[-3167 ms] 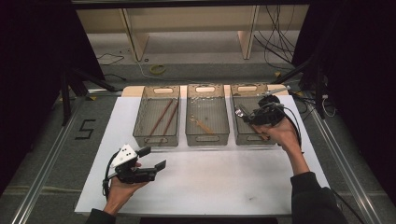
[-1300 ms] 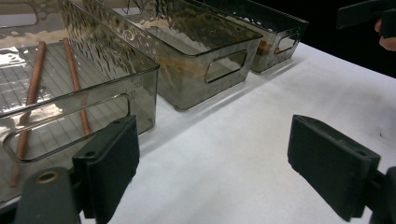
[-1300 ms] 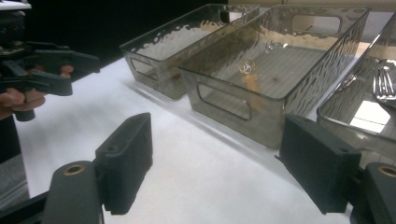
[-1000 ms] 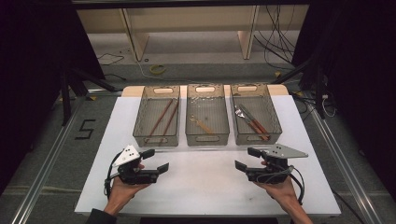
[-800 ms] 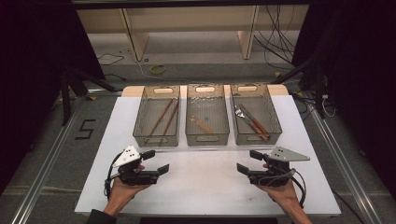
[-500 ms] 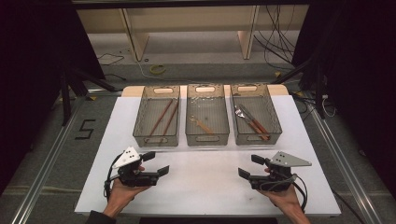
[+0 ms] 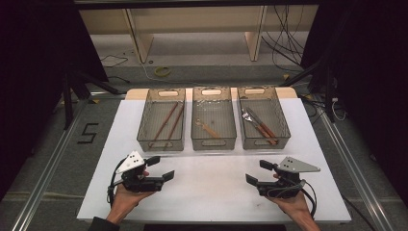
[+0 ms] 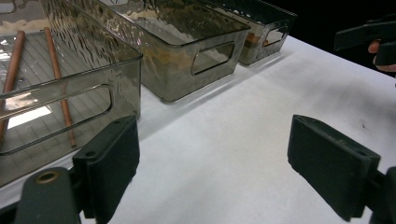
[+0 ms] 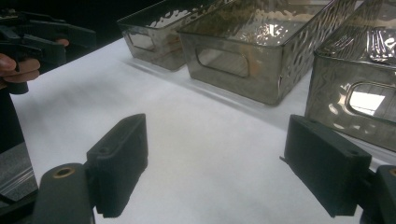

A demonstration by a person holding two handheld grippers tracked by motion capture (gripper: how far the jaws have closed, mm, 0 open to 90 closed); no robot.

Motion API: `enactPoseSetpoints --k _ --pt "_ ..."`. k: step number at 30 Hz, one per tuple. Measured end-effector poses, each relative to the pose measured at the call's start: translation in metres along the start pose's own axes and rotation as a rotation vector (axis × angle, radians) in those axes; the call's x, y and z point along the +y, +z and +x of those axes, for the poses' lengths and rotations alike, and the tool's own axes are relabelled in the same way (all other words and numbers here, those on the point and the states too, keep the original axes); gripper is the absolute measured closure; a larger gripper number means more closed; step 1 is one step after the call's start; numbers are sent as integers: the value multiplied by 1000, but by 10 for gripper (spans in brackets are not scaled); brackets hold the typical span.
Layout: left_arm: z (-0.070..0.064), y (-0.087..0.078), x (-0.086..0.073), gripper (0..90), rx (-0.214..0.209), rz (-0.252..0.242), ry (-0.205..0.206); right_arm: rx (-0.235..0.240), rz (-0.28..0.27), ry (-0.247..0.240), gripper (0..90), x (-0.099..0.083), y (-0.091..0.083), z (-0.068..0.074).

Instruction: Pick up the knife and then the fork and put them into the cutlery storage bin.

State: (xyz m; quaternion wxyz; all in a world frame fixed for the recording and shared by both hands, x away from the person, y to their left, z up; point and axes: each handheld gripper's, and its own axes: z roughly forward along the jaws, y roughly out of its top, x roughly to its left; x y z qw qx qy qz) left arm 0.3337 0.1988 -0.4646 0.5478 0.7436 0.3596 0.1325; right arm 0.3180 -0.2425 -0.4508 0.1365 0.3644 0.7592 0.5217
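Grippers, left [image 7: 160, 169] and right [image 7: 254, 173], hung released, empty, near side of the bins [image 7: 213, 119]; sorting looked done; next move probably resting.

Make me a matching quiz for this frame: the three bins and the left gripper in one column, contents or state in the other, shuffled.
Things:
1. left bin
2. middle bin
3. right bin
4. left gripper

Contents or state:
A. fork and other wooden-handled cutlery
B. open, holding nothing, above the white table top
C. two long brown sticks
D. one small utensil lying on the floor of the bin

Pairs: 1-C, 2-D, 3-A, 4-B
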Motion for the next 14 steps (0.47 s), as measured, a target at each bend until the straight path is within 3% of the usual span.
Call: enactPoseSetpoints --k 14 --pt "0 1 0 162 2 0 -2 -10 10 7 224 -1 2 -5"
